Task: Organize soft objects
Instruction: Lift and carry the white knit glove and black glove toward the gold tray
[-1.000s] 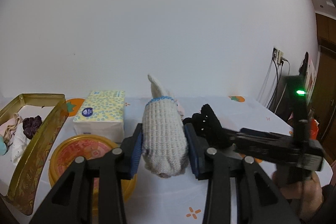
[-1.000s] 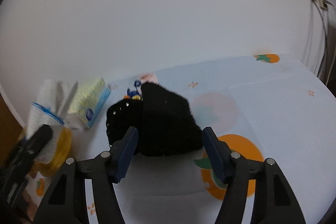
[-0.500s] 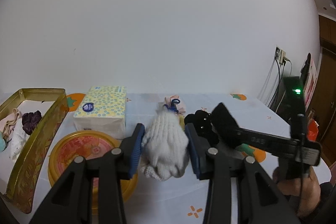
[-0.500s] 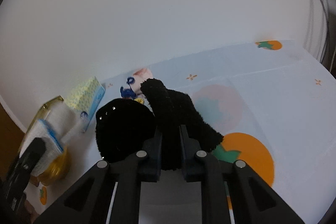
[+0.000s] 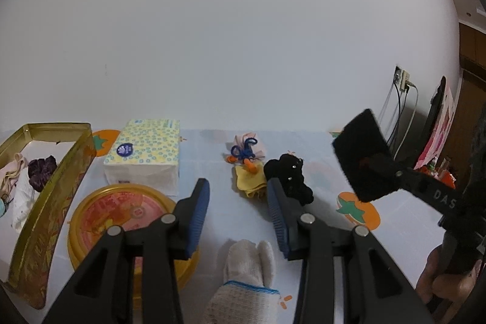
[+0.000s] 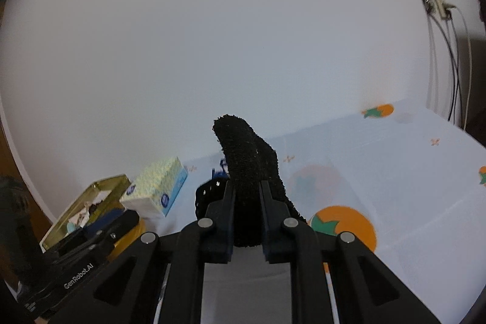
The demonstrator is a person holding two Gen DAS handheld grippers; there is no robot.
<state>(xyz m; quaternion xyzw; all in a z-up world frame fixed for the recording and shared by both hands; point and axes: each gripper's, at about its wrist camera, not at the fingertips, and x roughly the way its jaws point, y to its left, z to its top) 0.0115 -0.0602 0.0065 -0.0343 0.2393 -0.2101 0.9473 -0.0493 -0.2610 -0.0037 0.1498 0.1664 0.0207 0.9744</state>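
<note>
White wall backs a pale tablecloth (image 5: 231, 220) printed with orange fruit. On it, the right gripper (image 6: 246, 220) is clenched on a black fuzzy sock (image 6: 247, 169) held above the cloth, its lower end hidden between the pads. The left gripper (image 5: 238, 211) stands parted with nothing between its pads; the white knit glove (image 5: 247, 278) lies below it, its cuff cut off by the frame edge. A second black sock (image 5: 288, 176) sits partly behind the left gripper's right finger. The gold tin (image 5: 45, 190) at the left holds fabrics, only partly visible.
</note>
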